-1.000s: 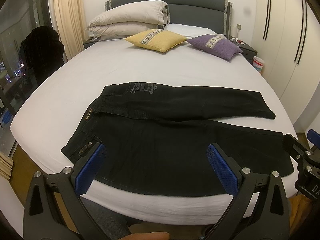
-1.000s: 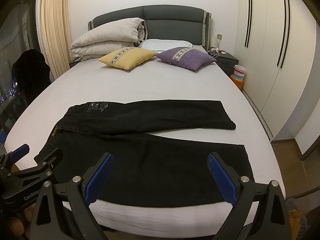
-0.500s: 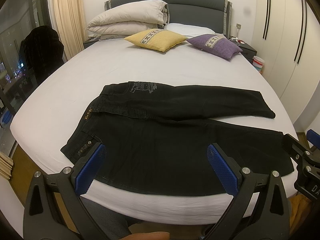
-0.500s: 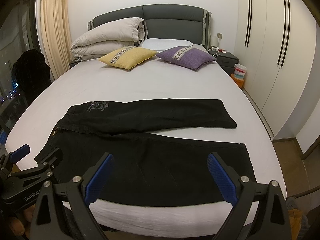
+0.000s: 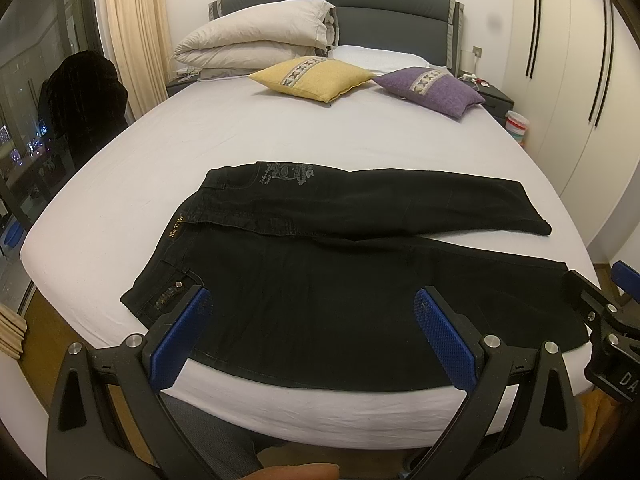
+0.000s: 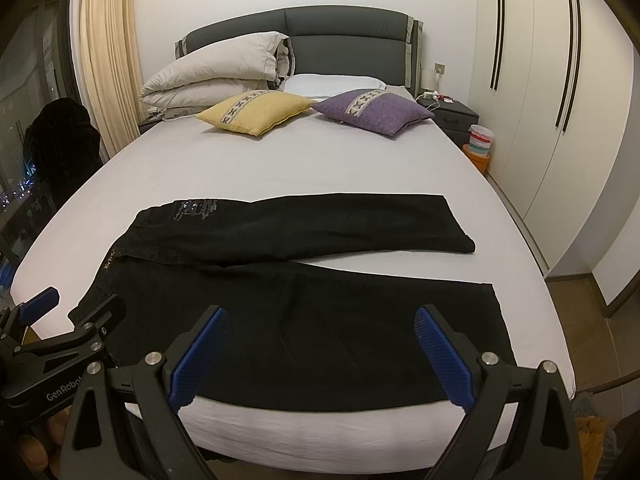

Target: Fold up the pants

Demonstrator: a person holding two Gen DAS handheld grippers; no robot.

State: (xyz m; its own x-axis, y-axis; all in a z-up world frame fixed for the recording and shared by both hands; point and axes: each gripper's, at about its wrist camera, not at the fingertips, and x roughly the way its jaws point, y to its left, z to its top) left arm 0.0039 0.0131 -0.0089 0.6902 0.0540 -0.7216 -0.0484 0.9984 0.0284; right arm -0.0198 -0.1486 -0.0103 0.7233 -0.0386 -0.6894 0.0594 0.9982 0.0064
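Black pants [image 5: 340,272] [image 6: 288,300] lie spread flat on the white bed [image 5: 280,140] [image 6: 320,168], waist at the left, both legs running right, the near leg along the bed's front edge. My left gripper [image 5: 312,320] hovers open above the near leg by the waist side, nothing between its blue pads. My right gripper [image 6: 318,340] is also open and empty, held over the near leg farther toward the hem. Each gripper shows at the edge of the other's view.
A yellow cushion [image 5: 312,78], a purple cushion [image 5: 432,88], a folded duvet [image 5: 256,40] and a pillow sit at the headboard. A dark garment [image 5: 80,96] hangs at the left by the window. Wardrobe doors [image 6: 560,80] and a nightstand [image 6: 452,114] stand on the right.
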